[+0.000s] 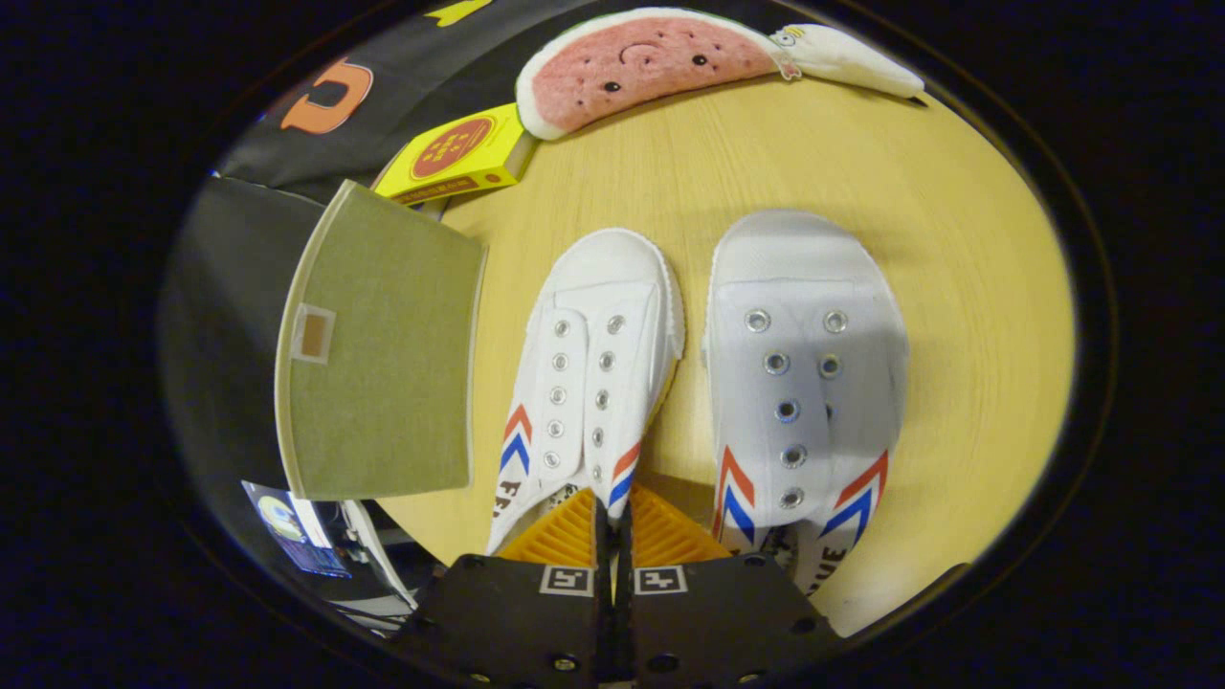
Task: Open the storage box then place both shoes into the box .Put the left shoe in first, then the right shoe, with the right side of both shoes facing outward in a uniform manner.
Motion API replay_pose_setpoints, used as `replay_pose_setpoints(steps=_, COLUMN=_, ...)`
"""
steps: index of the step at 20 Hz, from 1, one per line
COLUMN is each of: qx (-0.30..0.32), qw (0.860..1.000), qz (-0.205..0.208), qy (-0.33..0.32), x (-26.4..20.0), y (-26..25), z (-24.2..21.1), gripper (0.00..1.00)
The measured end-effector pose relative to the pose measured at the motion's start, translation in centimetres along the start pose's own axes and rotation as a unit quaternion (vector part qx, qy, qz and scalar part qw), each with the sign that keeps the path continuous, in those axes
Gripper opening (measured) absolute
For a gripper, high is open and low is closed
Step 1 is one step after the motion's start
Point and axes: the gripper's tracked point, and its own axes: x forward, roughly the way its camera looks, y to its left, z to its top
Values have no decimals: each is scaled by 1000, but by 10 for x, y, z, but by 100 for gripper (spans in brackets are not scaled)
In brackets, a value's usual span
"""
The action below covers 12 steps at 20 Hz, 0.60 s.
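Both white shoes (593, 368) (804, 373) carry red-and-blue chevrons; the storage box (383, 344) is olive green, the table (957, 287) pale wood.

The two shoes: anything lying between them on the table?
No. In the gripper view, bare wooden table separates the left shoe from the right shoe; nearer, the gripper pokes in, shut.

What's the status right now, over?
Claw shut on the left shoe's collar edge. Right shoe beside it on the table. Storage box ahead-left; nothing between.
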Motion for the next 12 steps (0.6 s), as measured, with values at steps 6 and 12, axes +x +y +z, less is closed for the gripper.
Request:
replay_pose_setpoints(steps=6, qx=-17, qw=999, qz=-4, qy=-46, x=-46, y=18, z=6, gripper=0)
replay_pose_setpoints(steps=12, qx=-57, qw=993, qz=9, qy=-105, x=-119, y=96, z=16, gripper=1)
